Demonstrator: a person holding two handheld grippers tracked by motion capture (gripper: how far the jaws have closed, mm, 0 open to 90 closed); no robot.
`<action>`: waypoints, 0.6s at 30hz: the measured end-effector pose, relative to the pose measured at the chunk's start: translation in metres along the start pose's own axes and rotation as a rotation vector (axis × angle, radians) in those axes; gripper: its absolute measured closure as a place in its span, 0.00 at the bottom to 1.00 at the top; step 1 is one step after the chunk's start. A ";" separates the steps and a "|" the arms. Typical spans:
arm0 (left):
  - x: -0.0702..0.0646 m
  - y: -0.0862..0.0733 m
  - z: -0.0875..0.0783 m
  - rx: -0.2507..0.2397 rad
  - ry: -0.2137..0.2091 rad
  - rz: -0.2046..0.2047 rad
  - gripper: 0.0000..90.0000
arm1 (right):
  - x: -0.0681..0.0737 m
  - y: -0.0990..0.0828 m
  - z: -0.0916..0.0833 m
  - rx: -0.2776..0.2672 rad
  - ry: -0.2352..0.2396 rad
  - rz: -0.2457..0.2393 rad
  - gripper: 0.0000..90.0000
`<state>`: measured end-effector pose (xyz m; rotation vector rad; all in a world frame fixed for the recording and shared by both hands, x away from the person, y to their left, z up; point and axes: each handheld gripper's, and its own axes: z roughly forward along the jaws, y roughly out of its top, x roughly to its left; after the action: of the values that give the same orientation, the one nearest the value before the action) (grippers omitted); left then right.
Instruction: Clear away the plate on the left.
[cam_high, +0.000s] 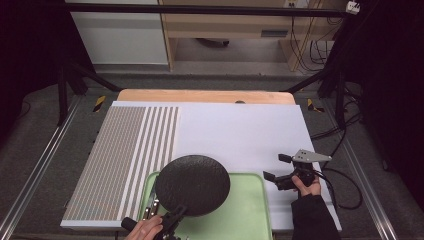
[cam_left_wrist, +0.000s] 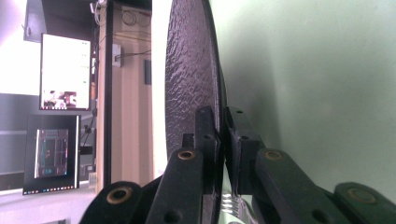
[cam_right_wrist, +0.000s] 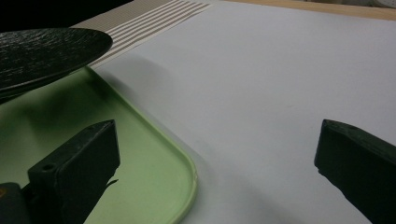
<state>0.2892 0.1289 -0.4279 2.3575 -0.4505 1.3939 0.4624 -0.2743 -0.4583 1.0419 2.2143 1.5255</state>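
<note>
Left gripper (cam_high: 172, 220): held low at the near edge of the bench, hand (cam_high: 145, 229) wrapped around its grip, jaws clenched on the rim of a black plate (cam_high: 192, 184). Right gripper (cam_high: 279, 167): held level over the white sheet (cam_high: 240, 135) just right of the green tray (cam_high: 250, 210), jaws spread wide with nothing between them, sleeve (cam_high: 312, 217) entering from below. Black plate: round, shallow, rough pebbled surface, lifted and tilted above the tray's far left part; in the left gripper view it stands edge-on between the jaws. Green tray: pale, rounded corners, at the near edge. Cutlery (cam_high: 151, 207): metal, partly hidden beneath the plate. Striped mat (cam_high: 125, 150): left side of the bench
</note>
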 end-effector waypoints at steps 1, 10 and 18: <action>-0.001 0.001 0.000 -0.004 -0.001 -0.002 0.93 | 0.000 0.000 0.000 -0.001 0.001 0.000 0.00; -0.003 0.010 -0.003 -0.016 -0.023 0.006 0.93 | 0.000 0.000 0.000 -0.001 0.002 0.002 0.00; -0.007 0.016 -0.006 -0.033 -0.051 0.002 0.93 | 0.000 0.000 0.000 0.001 0.000 0.001 0.00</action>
<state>0.2744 0.1176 -0.4293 2.3711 -0.4858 1.3197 0.4623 -0.2742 -0.4584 1.0434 2.2152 1.5246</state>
